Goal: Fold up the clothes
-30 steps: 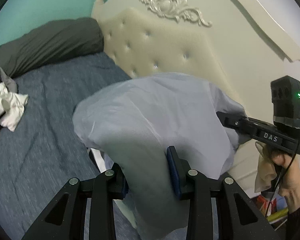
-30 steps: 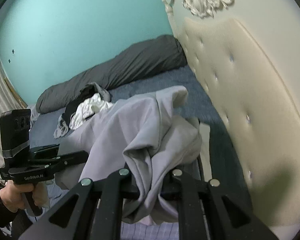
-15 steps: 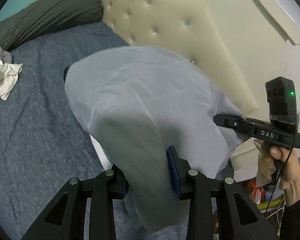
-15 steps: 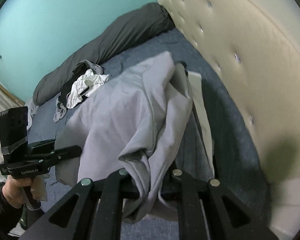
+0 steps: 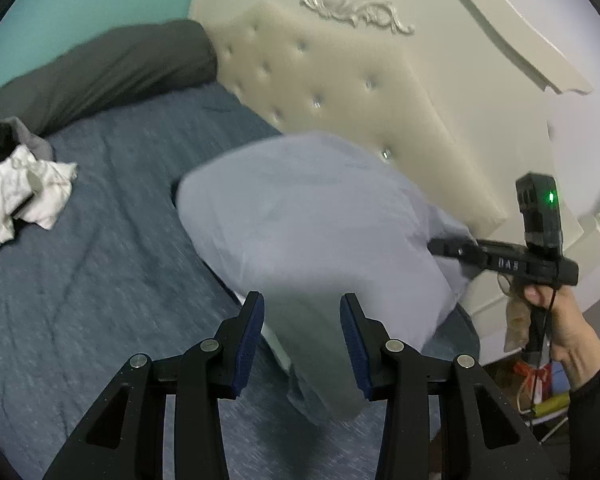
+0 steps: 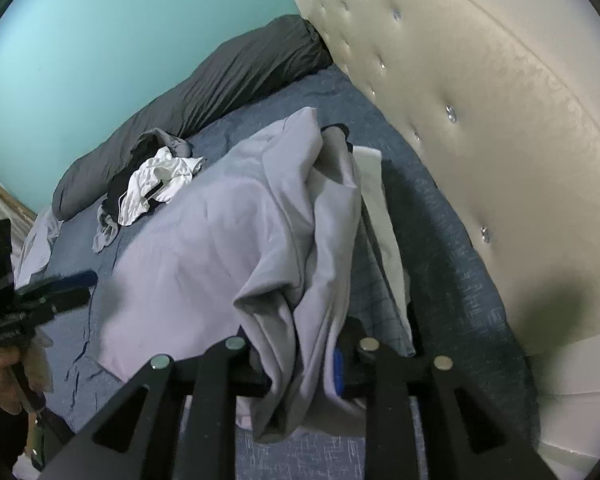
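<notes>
A pale lavender garment (image 5: 312,224) lies spread over the blue bed (image 5: 92,272) near the headboard; it also shows in the right wrist view (image 6: 220,248). My left gripper (image 5: 302,320) is open, its blue pads apart, with an edge of the garment blurred between and below them. It also shows at the left of the right wrist view (image 6: 60,284), apart from the cloth. My right gripper (image 6: 300,364) is shut on a bunched fold of the garment; in the left wrist view (image 5: 440,246) its tip is buried in the cloth.
A heap of white and dark clothes (image 5: 20,196) lies at the far left of the bed, next to a long dark grey pillow (image 5: 100,68). The cream tufted headboard (image 5: 360,92) stands close on the right. A folded white item (image 6: 376,208) lies under the garment.
My left gripper has opened and let go of the garment, which has dropped onto the bed. The right gripper still holds its fold and has lowered toward the bed.
</notes>
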